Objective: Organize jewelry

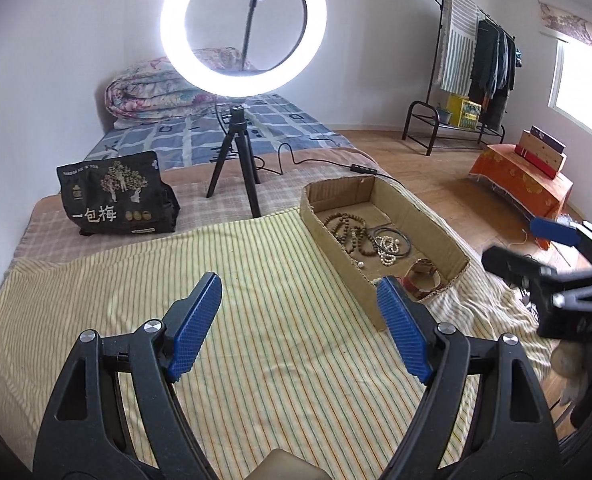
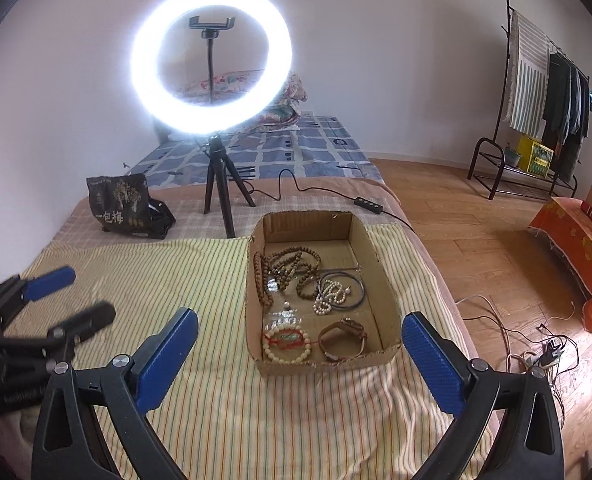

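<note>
Both grippers hang empty, jaws wide: the left gripper (image 1: pixel 298 322) over bare striped cloth (image 1: pixel 255 264), the right gripper (image 2: pixel 300 350) nearer, straddling the box (image 2: pixel 384 296). This long cardboard tray runs away along the bed's right edge, holding wooden beads (image 2: pixel 291 266), pearls (image 2: pixel 330 298), 1 leather watch (image 2: pixel 344 338).

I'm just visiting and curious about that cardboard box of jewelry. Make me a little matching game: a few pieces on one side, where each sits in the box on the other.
As the right wrist view shows the cardboard box:

1. wristwatch
2. brown wooden beads
3. white pearl strand
4. cream bead bracelet

A. far half, toward the ring light
B. near left corner
C. near right corner
D. middle, over dark thin bangles

Pairs: 1-C, 2-A, 3-D, 4-B
</note>
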Available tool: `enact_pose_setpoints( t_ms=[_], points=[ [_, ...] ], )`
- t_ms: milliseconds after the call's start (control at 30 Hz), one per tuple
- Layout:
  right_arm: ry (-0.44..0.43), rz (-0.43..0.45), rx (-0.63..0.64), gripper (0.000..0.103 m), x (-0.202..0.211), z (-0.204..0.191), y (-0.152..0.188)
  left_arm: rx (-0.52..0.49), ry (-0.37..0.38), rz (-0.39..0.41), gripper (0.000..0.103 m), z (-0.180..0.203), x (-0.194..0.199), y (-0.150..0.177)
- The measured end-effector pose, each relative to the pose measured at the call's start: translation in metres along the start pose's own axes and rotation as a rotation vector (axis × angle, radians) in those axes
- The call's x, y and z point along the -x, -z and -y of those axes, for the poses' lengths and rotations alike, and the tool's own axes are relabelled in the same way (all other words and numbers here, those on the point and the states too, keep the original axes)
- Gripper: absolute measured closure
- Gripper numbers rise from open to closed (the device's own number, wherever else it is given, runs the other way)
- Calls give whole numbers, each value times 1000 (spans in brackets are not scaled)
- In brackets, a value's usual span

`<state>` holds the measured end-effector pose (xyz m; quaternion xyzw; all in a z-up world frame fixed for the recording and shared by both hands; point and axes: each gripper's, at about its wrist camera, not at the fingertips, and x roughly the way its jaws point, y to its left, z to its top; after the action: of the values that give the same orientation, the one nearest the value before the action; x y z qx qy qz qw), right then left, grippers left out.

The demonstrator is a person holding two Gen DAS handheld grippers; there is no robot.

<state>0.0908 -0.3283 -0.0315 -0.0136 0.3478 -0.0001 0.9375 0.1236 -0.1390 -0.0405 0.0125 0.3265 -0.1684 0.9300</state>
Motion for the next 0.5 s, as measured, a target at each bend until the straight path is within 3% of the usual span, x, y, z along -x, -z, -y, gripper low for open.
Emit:
enact_pose_setpoints(
  t_ms=[500],
  points=[
    [6,13,4,0,7,-11,10,2,-50,28,16,-1,11,-5]
  ],
)
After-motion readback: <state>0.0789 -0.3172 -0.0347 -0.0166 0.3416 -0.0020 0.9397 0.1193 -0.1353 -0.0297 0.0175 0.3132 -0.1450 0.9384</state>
